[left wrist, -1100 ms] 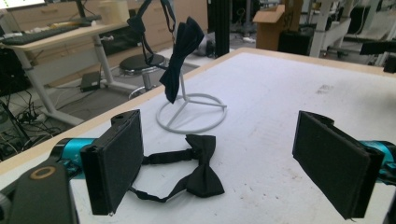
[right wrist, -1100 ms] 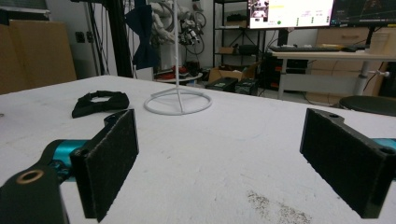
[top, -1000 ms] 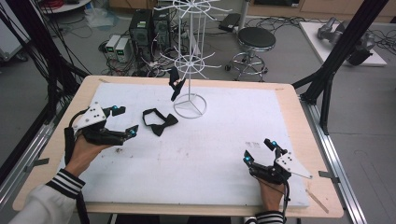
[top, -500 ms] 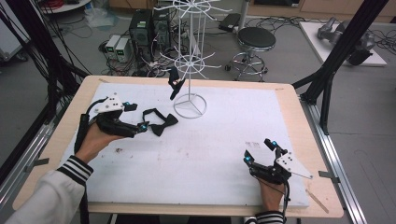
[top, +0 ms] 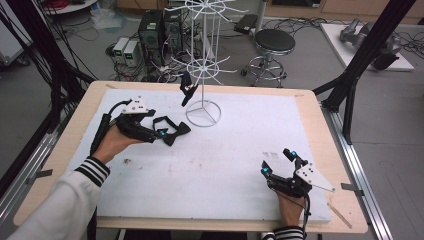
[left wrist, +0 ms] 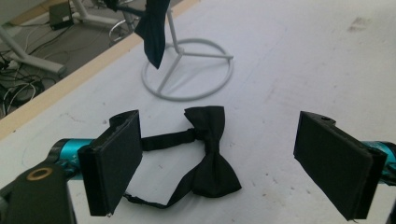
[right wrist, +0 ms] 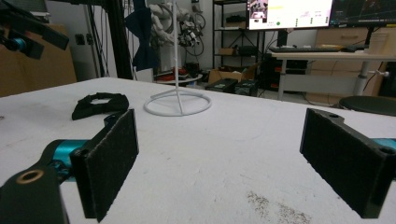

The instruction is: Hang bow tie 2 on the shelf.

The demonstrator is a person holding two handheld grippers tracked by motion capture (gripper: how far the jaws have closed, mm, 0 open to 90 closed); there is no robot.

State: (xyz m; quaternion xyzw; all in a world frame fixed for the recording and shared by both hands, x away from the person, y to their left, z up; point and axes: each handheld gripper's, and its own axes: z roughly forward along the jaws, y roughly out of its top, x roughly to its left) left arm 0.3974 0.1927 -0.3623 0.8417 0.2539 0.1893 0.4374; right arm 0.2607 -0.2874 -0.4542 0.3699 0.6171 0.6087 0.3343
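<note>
A black bow tie [top: 181, 129] with its strap lies flat on the white table top, left of centre. My left gripper [top: 159, 125] is open and reaches the tie from the left. In the left gripper view the tie [left wrist: 211, 158] lies between and just beyond the two wide-apart jaws of that gripper [left wrist: 223, 149], and nothing is pinched. A dark blue bow tie [top: 187, 90] hangs from a lower arm of the white wire rack [top: 204, 114]. My right gripper [top: 277, 162] rests open near the front right, jaws apart over bare table [right wrist: 229, 158].
The rack's ring base [left wrist: 187, 70] stands just behind the black tie. A few dark smudges [top: 270, 155] mark the table top. A stool [top: 274, 42], computers and cables stand on the floor beyond the far edge. The table's wooden rim [top: 320, 130] runs along the right.
My left gripper has travelled right and away from the person, from the table's left side up to the black bow tie. The right gripper and both ties have stayed put.
</note>
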